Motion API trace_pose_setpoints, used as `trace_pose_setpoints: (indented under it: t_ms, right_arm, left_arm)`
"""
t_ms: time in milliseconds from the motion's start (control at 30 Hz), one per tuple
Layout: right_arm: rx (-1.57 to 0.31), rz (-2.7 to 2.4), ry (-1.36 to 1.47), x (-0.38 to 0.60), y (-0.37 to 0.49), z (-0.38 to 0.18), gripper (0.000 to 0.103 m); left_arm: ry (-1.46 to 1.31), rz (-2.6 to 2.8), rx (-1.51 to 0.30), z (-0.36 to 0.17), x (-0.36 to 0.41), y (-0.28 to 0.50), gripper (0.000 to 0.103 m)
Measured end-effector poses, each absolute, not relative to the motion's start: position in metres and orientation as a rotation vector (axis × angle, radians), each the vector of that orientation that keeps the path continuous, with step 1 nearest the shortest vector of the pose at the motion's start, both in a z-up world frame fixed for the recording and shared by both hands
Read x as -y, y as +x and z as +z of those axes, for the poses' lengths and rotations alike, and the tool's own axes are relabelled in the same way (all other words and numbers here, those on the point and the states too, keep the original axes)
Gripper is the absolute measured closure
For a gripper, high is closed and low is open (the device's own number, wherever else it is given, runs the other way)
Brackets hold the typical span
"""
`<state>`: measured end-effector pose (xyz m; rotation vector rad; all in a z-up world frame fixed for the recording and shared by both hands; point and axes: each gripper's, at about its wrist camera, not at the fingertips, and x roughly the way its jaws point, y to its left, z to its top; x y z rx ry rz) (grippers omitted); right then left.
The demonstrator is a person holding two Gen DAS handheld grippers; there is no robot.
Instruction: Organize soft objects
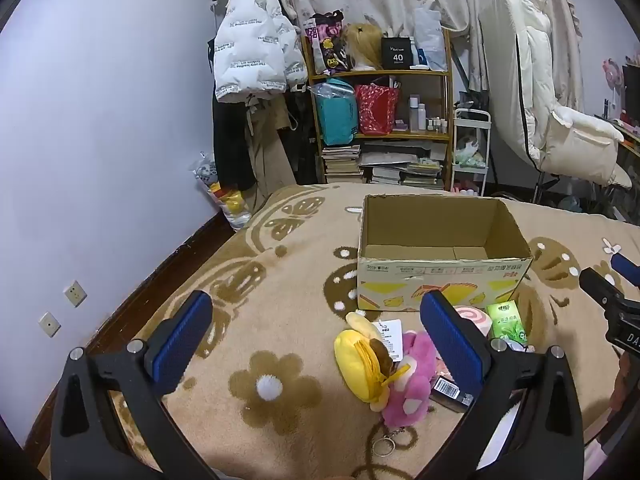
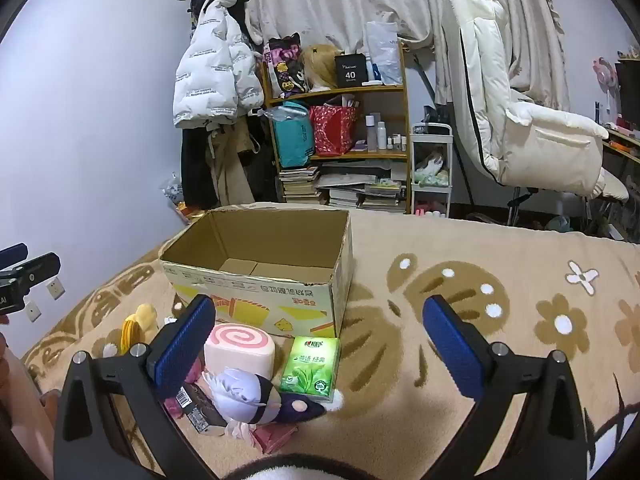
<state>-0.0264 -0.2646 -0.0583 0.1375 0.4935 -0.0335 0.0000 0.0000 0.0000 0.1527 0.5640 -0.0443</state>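
Soft toys are lying in a small heap on the fuzzy blanket (image 1: 280, 280), just in front of the cardboard box (image 1: 440, 276), which is sitting open-topped and looking empty. Yellow plush (image 1: 358, 354) and pink plush (image 1: 412, 384) are touching, long axes running roughly toward the box. They are sitting between the left gripper (image 1: 316, 340) pads, nearer the right-hand pad, so the left is likely closer. Swirl cushion (image 2: 240, 350), green tissue pack (image 2: 314, 368) and purple-white plush (image 2: 256, 396) are lying below-left of the right gripper (image 2: 316, 340). Both grippers are hanging wide open, holding nothing.
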Motion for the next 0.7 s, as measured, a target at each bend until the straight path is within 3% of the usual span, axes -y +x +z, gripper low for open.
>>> trace_pose_setpoints:
  t_ms: [700]
  right_arm:
    - [-0.491,-0.034,0.134,0.2656,-0.0269,-0.0585,0.0]
  left_arm:
    - [0.154,-0.044,-0.572,0.0,-0.0001,0.0002,0.0]
